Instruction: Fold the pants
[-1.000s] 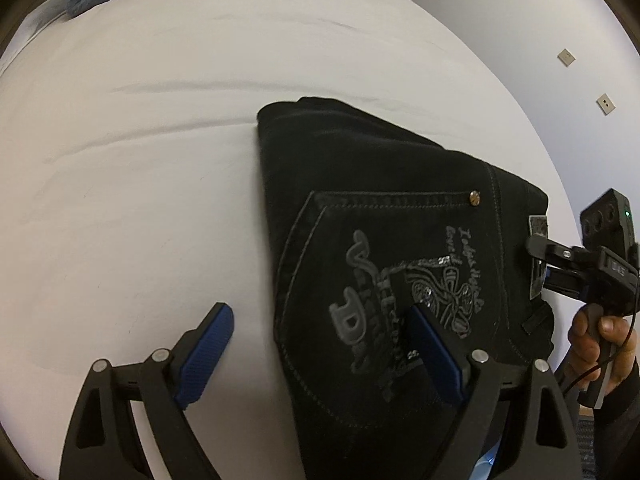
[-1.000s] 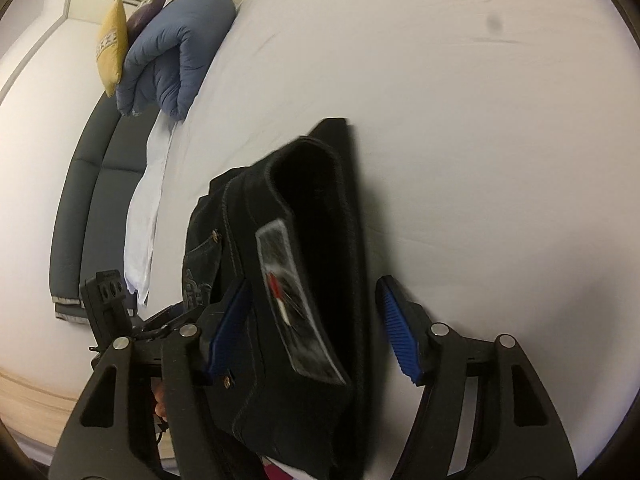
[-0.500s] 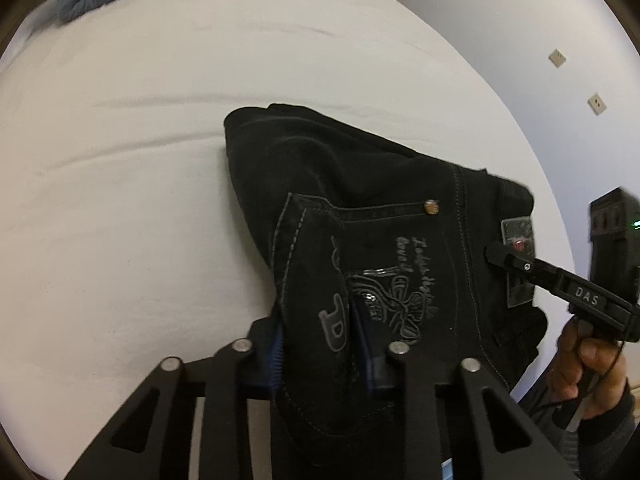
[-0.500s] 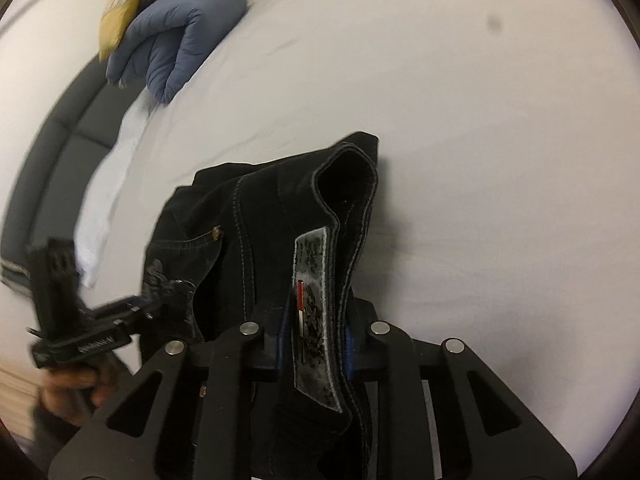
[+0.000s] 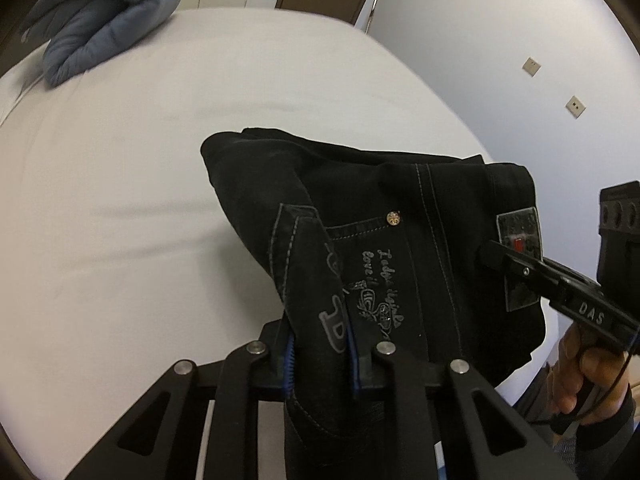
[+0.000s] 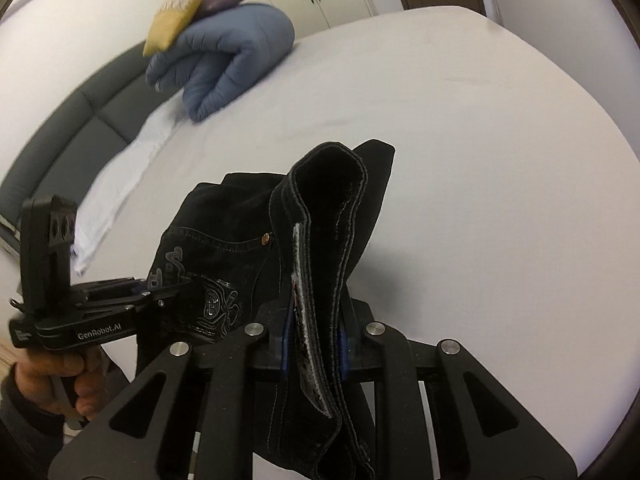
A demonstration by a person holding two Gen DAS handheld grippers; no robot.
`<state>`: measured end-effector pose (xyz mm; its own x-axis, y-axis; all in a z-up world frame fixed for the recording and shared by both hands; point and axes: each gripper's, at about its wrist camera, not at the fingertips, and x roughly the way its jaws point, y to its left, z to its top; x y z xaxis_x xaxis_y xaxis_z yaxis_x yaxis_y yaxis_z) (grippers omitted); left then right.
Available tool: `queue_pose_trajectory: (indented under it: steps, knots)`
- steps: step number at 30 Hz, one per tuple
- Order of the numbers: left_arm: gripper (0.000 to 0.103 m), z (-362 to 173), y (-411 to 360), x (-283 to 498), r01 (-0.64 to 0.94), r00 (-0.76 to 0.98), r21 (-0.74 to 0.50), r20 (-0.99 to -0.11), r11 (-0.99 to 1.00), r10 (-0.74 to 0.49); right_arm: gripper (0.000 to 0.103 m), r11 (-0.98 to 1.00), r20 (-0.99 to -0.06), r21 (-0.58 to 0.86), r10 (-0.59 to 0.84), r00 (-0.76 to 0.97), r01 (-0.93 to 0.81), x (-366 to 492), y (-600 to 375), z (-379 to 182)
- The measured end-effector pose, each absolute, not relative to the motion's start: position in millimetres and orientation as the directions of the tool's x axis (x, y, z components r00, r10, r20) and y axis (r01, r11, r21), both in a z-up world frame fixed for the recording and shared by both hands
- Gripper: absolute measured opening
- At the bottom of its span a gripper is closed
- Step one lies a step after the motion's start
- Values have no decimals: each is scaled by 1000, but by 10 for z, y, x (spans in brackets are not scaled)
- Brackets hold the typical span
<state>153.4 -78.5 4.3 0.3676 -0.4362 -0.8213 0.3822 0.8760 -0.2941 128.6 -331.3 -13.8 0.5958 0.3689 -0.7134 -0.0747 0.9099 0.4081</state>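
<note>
Folded black pants [image 5: 400,208] with grey stitching and a printed back pocket hang lifted over the white bed [image 5: 120,208]. My left gripper [image 5: 320,344] is shut on a pinched fold of the pocket side. My right gripper [image 6: 314,332] is shut on the waistband edge with its grey label [image 6: 308,320]. The right gripper also shows in the left wrist view [image 5: 500,258] at the label. The left gripper shows in the right wrist view [image 6: 160,292] at the left. The pants [image 6: 240,220] sag between the two grippers.
A rolled blue duvet [image 6: 224,60] lies at the head of the bed, with a yellow cushion [image 6: 180,8] and a purple one on it. A grey headboard [image 6: 60,128] curves behind. A wall with sockets [image 5: 532,66] stands to the right.
Both grippers went from open around the pants to shut on them. They then raised the pants off the bed, and the cloth now hangs between them.
</note>
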Motion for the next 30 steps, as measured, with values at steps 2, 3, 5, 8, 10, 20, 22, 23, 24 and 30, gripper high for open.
queue_pose_trajectory:
  steps: [2, 3, 5, 8, 10, 20, 22, 23, 24, 30]
  knots:
    - [21, 142, -868, 1641, 392, 380, -291, -813, 873, -442, 16, 905, -711, 419, 379, 593, -75, 1416, -3492, -77]
    - [21, 174, -931, 1721, 397, 382, -291, -810, 870, -445, 16, 897, -709, 437, 391, 587, -70, 1502, -3613, -74]
    - [21, 164, -1064, 1803, 401, 378, -293, -810, 868, -448, 16, 889, -710, 456, 393, 585, -44, 1623, -3811, -130]
    - [21, 73, -1213, 1869, 419, 359, -291, -817, 860, -451, 16, 867, -722, 498, 406, 560, 13, 1795, -4164, -349]
    - [21, -114, -1305, 1983, 429, 335, -296, -825, 853, -455, 16, 866, -738, 498, 397, 545, 44, 1878, -4350, -551]
    - [65, -823, -1290, 2281, 319, 337, -305, -848, 897, -409, 32, 790, -692, 602, 443, 570, 117, 1825, -4867, -1405]
    - [73, -818, -1197, 2265, 300, 353, -303, -846, 905, -400, 42, 797, -701, 590, 424, 573, 133, 1712, -4913, -1370]
    - [73, -781, -1152, 2236, 293, 366, -300, -842, 908, -396, 46, 804, -712, 577, 405, 574, 148, 1682, -4920, -1316]
    - [73, -710, -1095, 2183, 288, 394, -292, -832, 912, -390, 50, 817, -726, 551, 370, 579, 169, 1594, -4948, -1228]
    - [103, 185, -917, 1433, 313, 720, -101, -623, 944, -305, 53, 932, -694, 332, 138, 707, 144, 981, -4699, -439]
